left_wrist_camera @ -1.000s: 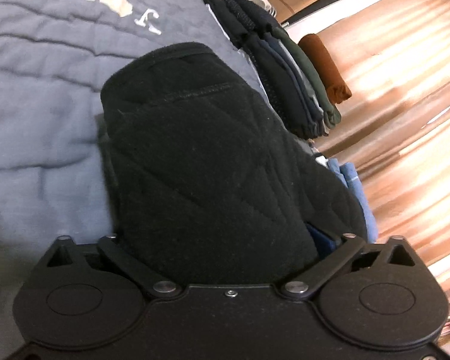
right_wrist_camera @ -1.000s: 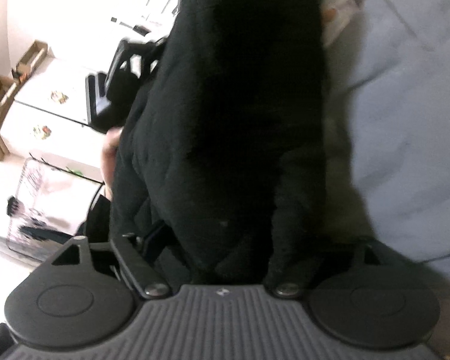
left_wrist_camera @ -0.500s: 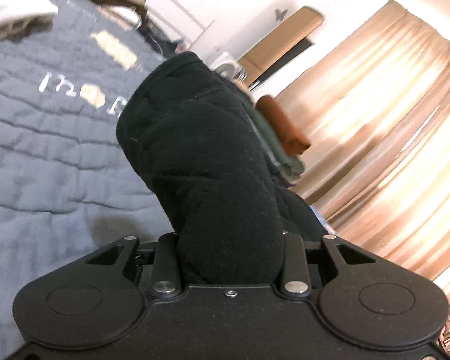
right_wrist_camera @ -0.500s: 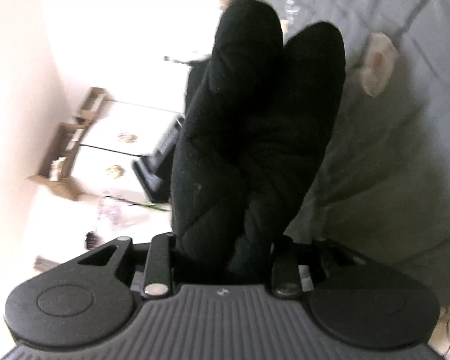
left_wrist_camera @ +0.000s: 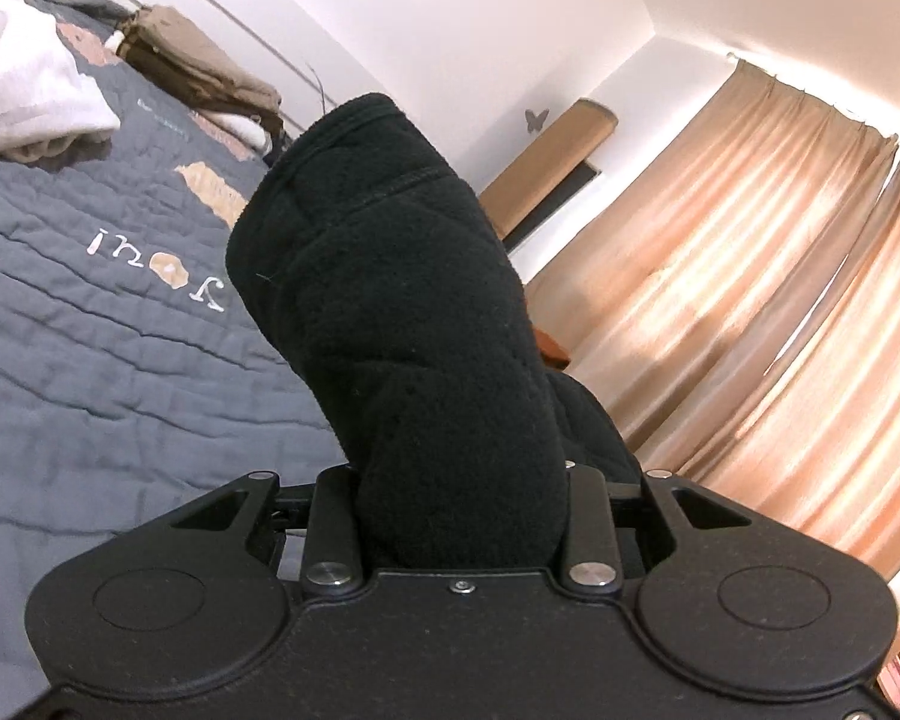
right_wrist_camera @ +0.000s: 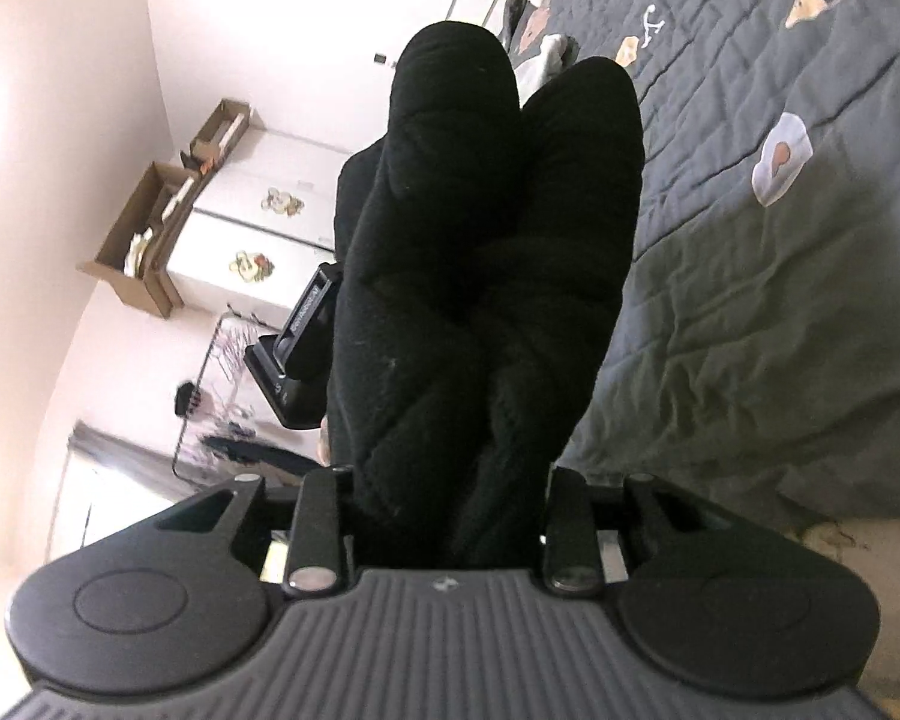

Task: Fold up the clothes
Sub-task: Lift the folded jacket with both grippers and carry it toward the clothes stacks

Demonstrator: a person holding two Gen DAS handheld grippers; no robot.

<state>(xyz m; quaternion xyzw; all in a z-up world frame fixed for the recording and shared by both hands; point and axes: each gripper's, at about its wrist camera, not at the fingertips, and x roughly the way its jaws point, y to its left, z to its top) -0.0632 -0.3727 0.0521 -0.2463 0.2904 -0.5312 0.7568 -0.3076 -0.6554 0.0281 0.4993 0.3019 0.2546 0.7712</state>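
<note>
Black fleece garment [left_wrist_camera: 402, 312] is off the bed, bunched into a thick folded bundle and carried between both grippers. Left gripper [left_wrist_camera: 462, 480] has its fingers closed in on a rolled end of it; a stitched hem shows at the top of the roll. Right gripper [right_wrist_camera: 444, 480] is clamped on the same garment [right_wrist_camera: 486, 276], where two padded lobes stick up side by side, so at least one fold is doubled over in that grip. Fingertips on both are buried in fabric, so exact gap can't be read, but neither is wide open. My read: gripping both ends keeps the layers stacked and stops the fold from springing apart while it's in the air over the grey quilt [left_wrist_camera: 90, 360]. Scene fits either lifting a part-folded piece for another fold or carrying a finished bundle to a pile; can't settle which. Other hand-held unit [right_wrist_camera: 297, 348] shows past the fleece in the right wrist view. Containers: open cardboard boxes [right_wrist_camera: 144, 228] sit on top of the white cabinet [right_wrist_camera: 258, 222], holding small items too blurred to name. Tan clothes pile [left_wrist_camera: 192, 66] and white fabric [left_wrist_camera: 24, 90] lie on the far side of the quilt.
</note>
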